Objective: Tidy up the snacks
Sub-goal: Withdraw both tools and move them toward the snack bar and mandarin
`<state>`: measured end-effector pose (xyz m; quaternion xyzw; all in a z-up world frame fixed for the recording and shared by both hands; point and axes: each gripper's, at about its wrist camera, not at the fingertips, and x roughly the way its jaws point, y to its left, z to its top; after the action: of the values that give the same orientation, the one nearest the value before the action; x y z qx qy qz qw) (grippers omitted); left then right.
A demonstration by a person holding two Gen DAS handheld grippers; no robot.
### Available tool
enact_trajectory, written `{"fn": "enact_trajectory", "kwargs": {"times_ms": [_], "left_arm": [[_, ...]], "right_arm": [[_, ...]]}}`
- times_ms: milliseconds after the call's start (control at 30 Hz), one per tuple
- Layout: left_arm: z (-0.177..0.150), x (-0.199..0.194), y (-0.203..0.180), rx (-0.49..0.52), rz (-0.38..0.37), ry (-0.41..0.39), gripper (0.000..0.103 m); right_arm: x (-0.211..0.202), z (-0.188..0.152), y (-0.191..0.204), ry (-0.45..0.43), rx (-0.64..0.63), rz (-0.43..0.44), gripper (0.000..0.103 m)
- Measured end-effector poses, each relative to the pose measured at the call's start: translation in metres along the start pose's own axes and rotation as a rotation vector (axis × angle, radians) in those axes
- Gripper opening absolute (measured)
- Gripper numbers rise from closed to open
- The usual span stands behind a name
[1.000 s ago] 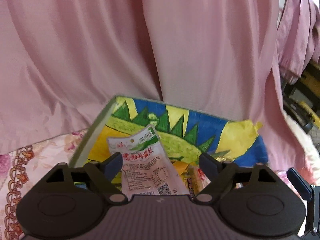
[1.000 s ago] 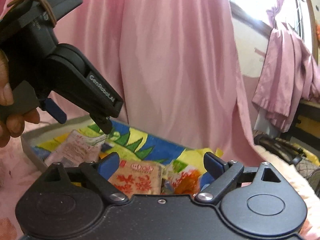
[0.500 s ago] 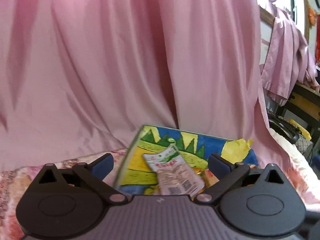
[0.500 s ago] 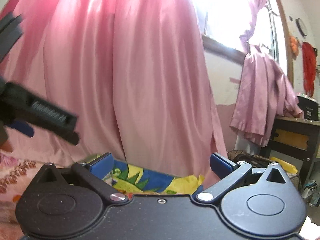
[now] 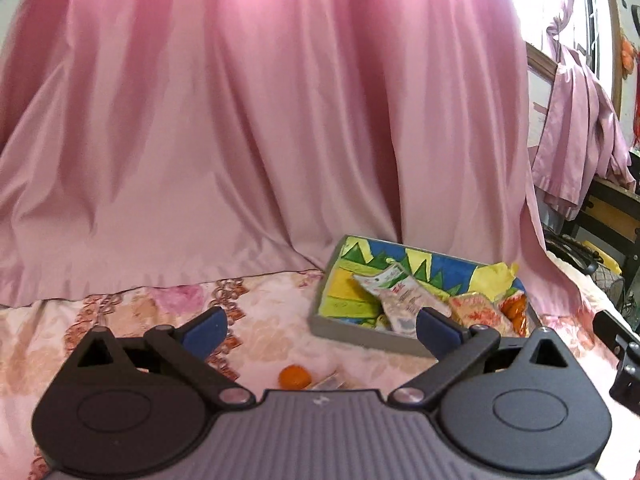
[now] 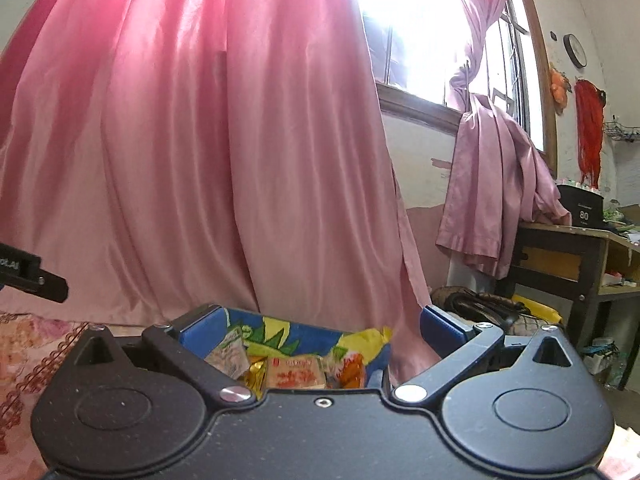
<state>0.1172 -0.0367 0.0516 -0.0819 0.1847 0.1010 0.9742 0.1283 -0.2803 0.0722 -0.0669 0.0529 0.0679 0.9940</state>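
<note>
A grey box point(image 5: 352, 330) with a blue, green and yellow lining stands on the floral bedspread at right in the left wrist view. A white snack packet point(image 5: 394, 298), an orange-printed packet point(image 5: 478, 314) and an orange bag point(image 5: 516, 312) lie in it. My left gripper point(image 5: 320, 326) is open and empty, pulled back to the box's left. A small orange snack point(image 5: 295, 376) and a silvery wrapper point(image 5: 330, 382) lie on the bedspread just before it. My right gripper point(image 6: 320, 326) is open and empty above the box point(image 6: 288, 332), with packets point(image 6: 296, 372) visible below.
A pink curtain point(image 5: 260, 120) hangs close behind the box and the floral bedspread point(image 5: 120, 312). At right are a wooden table point(image 6: 568, 248), a dark bag on the floor point(image 6: 476, 304) and a bright window point(image 6: 420, 40). The left gripper's body point(image 6: 28, 276) shows at the right wrist view's left edge.
Both grippers have drawn back from the box, the left one toward the left, so the box looks smaller and farther right. The right gripper rose and shows more window. Both jaws spread wider.
</note>
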Motion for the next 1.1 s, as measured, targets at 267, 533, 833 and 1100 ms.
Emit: {"fn": "enact_trajectory", "kwargs": {"times_ms": [267,533,833,1100], "left_arm": [[-0.022,-0.040,0.016,0.029,-0.028,-0.022,0.103],[-0.046,-0.063,0.028,0.062,-0.051,0.002,0.103],[-0.075,-0.077,0.031,0.146,-0.059,0.047,0.103],[-0.083,-0.082,0.028,0.237,-0.027,0.058,0.103]], "right_arm": [[-0.046,-0.013,0.018,0.042,-0.012,0.008,0.102],[-0.083,-0.027,0.031,0.077,-0.014,-0.002,0.102],[-0.094,-0.039,0.037,0.170,-0.001,-0.001,0.102],[-0.088,-0.048,0.045,0.226,-0.013,0.019,0.102]]}}
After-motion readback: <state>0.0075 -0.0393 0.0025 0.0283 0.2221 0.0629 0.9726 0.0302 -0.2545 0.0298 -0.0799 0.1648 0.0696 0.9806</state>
